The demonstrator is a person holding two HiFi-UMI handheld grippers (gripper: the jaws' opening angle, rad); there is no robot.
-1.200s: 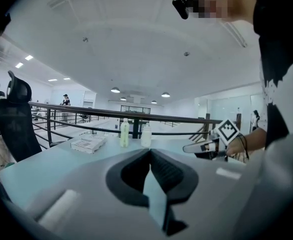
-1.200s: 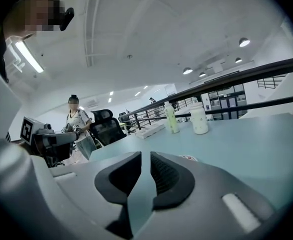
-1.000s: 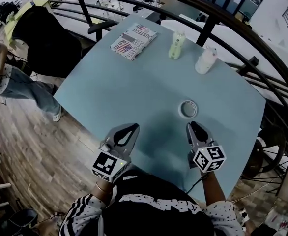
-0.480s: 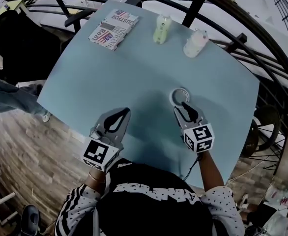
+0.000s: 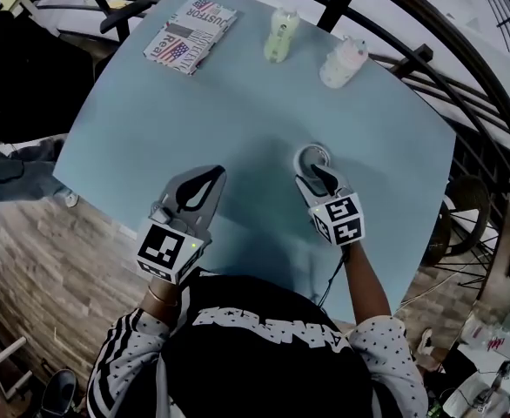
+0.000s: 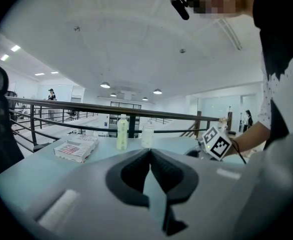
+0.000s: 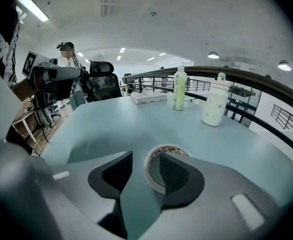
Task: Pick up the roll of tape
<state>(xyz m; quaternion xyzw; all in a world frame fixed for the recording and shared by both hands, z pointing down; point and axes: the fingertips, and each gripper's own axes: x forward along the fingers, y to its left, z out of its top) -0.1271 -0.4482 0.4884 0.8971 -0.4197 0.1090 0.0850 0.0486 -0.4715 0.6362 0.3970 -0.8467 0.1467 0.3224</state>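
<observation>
The roll of tape (image 5: 305, 152) lies flat on the pale blue table (image 5: 150, 120), right of centre. My right gripper (image 5: 317, 173) points down at it, jaws opening. In the right gripper view one finger (image 7: 172, 174) sits inside the hole of the roll of tape (image 7: 150, 171) and the other stands outside to its left. The roll's near wall lies between them, with a gap to the outer finger. My right gripper (image 7: 145, 157) presses on nothing. My left gripper (image 5: 204, 179) hovers over bare table to the left, and my left gripper (image 6: 150, 152) is shut and empty.
At the table's far side lie a flag-printed book (image 5: 190, 35), a green bottle (image 5: 279, 35) and a white bottle (image 5: 345, 61). A dark railing (image 5: 429, 24) curves behind the table. A person (image 7: 66, 54) stands beyond the table's left edge in the right gripper view.
My right gripper has moved forward and down onto the roll of tape, and its jaws have spread. My left gripper has drifted a little forward, still shut.
</observation>
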